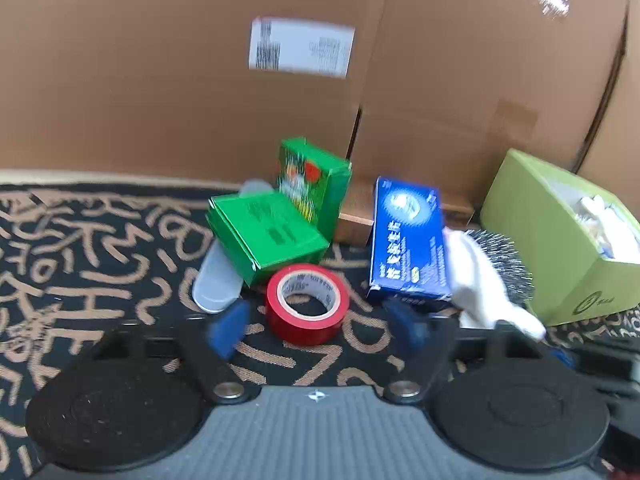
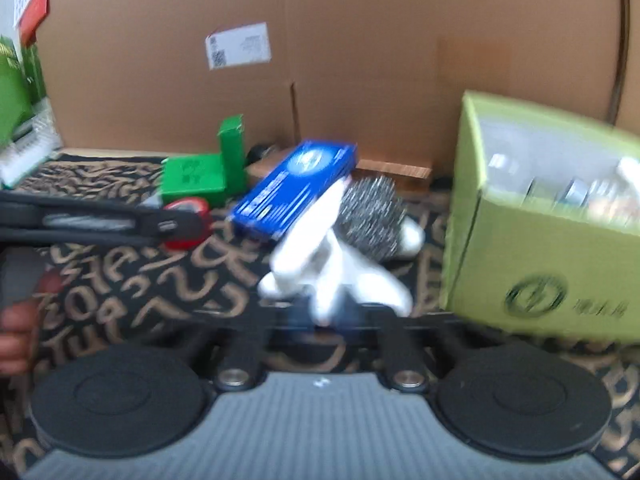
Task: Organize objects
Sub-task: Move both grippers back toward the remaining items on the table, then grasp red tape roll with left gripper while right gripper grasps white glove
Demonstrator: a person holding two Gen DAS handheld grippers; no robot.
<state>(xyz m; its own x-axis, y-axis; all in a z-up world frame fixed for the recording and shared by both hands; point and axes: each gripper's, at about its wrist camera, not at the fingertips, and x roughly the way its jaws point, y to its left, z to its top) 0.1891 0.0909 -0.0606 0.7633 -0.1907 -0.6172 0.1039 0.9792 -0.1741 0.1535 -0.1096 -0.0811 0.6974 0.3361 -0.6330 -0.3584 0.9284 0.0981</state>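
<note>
Red tape (image 1: 307, 304) sits between open left fingers (image 1: 228, 330)

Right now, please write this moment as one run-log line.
left gripper: open, at red tape | right gripper: shut, by white brush

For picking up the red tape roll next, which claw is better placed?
Left. The left claw stands open right before the red tape roll; the right claw is shut on a white plastic object.
</note>
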